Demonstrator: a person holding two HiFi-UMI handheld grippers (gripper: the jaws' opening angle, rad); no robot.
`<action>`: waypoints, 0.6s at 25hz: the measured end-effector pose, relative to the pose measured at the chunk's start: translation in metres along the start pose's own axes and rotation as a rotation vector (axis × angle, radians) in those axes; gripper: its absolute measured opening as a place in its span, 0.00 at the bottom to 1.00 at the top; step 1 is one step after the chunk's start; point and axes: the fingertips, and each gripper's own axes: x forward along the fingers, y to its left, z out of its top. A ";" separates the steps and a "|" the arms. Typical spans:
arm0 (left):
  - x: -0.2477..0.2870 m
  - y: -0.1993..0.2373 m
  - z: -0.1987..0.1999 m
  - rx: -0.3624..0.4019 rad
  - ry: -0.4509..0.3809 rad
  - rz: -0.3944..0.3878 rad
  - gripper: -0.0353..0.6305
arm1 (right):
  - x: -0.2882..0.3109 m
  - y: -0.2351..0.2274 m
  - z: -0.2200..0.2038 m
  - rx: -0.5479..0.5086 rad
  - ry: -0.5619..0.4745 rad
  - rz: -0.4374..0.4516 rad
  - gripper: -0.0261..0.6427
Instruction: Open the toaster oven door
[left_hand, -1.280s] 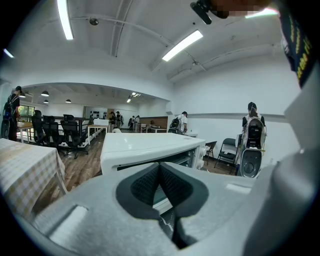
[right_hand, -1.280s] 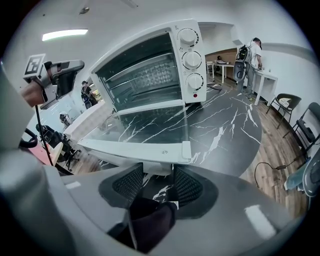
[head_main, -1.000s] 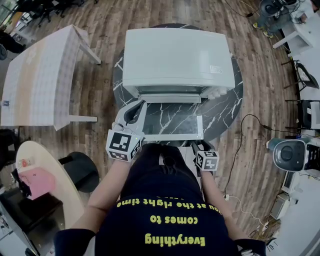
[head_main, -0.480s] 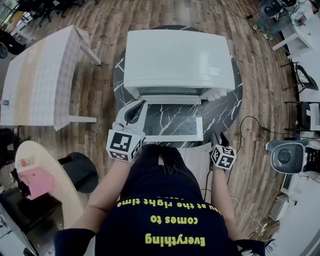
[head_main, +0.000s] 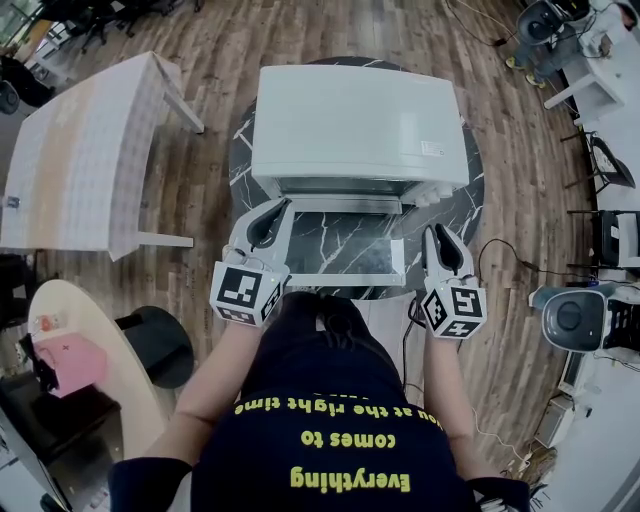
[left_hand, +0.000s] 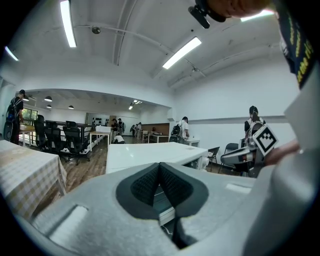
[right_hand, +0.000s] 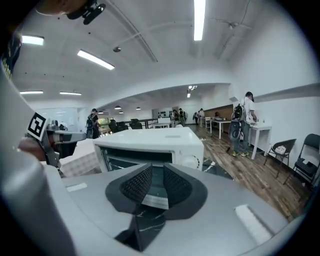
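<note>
A white toaster oven (head_main: 358, 125) stands on a round dark marble table (head_main: 462, 205). Its glass door (head_main: 345, 245) lies folded down flat toward me. My left gripper (head_main: 270, 215) rests at the door's left edge, jaws shut with nothing between them. My right gripper (head_main: 437, 237) hovers just off the door's right edge; its jaws are closing, a narrow gap remains and nothing is in it. In the right gripper view the oven (right_hand: 150, 145) shows its open cavity beyond the right gripper (right_hand: 157, 172). The left gripper view has the left gripper (left_hand: 160, 167) before the oven (left_hand: 150, 155).
A table with a checked cloth (head_main: 80, 150) stands to the left, and a pale round table (head_main: 60, 320) and a black stool (head_main: 160, 340) at lower left. Cables (head_main: 500, 250) and a grey device (head_main: 570, 315) lie on the wooden floor at right. People stand far off.
My right gripper has swung from the door's front right corner out to the right and forward beside the door, and its jaws have narrowed. The left gripper and the door have stayed put.
</note>
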 end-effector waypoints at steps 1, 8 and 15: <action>-0.001 0.001 0.004 0.002 -0.009 0.005 0.05 | 0.000 0.005 0.012 -0.011 -0.025 0.018 0.16; -0.008 0.003 0.032 0.007 -0.071 0.021 0.05 | -0.004 0.037 0.078 -0.069 -0.164 0.104 0.11; -0.013 -0.001 0.056 0.028 -0.130 0.012 0.05 | -0.009 0.069 0.113 -0.072 -0.228 0.174 0.06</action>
